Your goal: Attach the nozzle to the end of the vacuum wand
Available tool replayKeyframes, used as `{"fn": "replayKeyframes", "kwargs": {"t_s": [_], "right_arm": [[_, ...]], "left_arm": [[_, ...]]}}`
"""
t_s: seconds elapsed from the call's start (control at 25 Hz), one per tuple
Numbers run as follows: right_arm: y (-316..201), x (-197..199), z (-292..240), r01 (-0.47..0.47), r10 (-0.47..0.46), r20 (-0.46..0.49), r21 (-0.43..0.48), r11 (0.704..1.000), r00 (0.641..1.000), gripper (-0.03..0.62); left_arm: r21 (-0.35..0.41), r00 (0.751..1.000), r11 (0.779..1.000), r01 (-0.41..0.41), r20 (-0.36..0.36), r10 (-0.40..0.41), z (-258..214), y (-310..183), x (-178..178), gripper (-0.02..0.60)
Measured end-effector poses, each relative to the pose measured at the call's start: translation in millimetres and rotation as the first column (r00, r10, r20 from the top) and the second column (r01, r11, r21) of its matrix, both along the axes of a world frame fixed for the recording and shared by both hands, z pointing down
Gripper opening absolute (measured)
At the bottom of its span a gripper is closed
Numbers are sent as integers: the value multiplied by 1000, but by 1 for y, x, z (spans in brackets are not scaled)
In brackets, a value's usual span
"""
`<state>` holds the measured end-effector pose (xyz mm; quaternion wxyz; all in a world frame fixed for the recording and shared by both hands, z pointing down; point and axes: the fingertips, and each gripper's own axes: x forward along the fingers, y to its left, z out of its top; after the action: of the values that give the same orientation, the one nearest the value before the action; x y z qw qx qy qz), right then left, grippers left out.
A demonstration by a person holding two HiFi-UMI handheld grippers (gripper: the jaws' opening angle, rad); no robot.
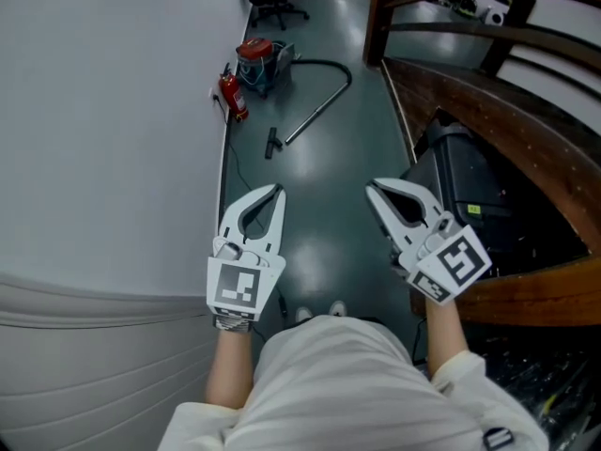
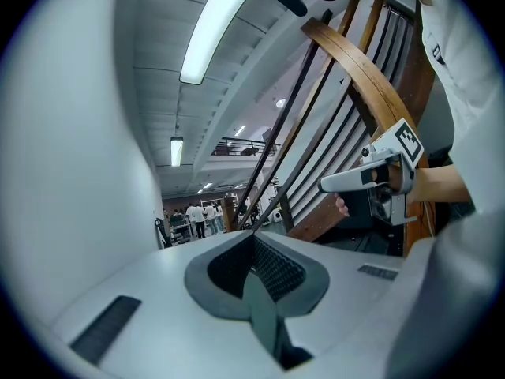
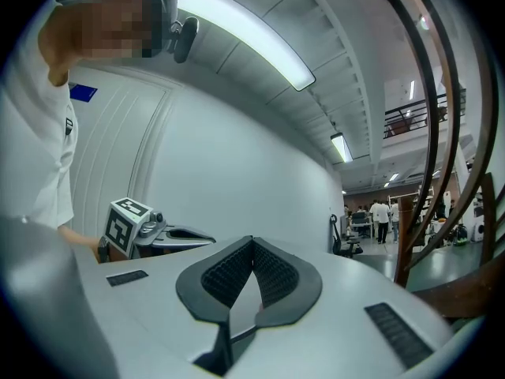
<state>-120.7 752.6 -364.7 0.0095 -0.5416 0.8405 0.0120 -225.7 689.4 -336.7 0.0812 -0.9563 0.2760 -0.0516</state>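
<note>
Empty right gripper (image 3: 252, 244) with jaws pressed together, left gripper (image 3: 207, 237) held level at far left, white wall (image 3: 237, 172) behind, ceiling light (image 3: 245, 34), dark railing (image 3: 467, 133) right, distant people (image 3: 380, 212).

Your floor (image 1: 324, 172) reads dark and glossy, throwing back the light; the wall (image 1: 103, 111) beside it is smooth matt white. Handrail (image 1: 488, 101) is polished brown wood, the vacuum wand (image 1: 317, 113) looks like bare grey metal. Your left gripper (image 1: 279, 192) is matt white plastic with dark, finely ribbed pads (image 2: 276, 268).

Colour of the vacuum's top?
Red, over a darker body; the vacuum shows best in the head view.
</note>
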Motion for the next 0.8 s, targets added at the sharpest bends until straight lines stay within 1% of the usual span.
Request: {"fn": "replayKeyframes", "kwargs": {"t_s": [0.16,0.36,0.56,0.68,0.8], "right_arm": [[-2,-2,-2,13,-13,-13,19,1000,1000,28],[-5,2,2,51,-51,-13,-3,999,999,28],[-10,9,7,66,-66,-11,-15,998,998,28],[-11,17,6,60,-60,-5,-9,998,998,28],[-11,30,4,31,-31,2,13,999,1000,28]], "left_arm": [[-10,1000,1000,7,-2,-7,2,-2,-1,-2],[-22,1000,1000,19,-1,-19,6,-3,4,-2],[-35,999,999,38,3,-38,11,-8,10,-2],[-37,999,998,43,1,-43,11,-8,16,-2],[-39,999,998,44,1,-44,11,-7,24,-2]]}}
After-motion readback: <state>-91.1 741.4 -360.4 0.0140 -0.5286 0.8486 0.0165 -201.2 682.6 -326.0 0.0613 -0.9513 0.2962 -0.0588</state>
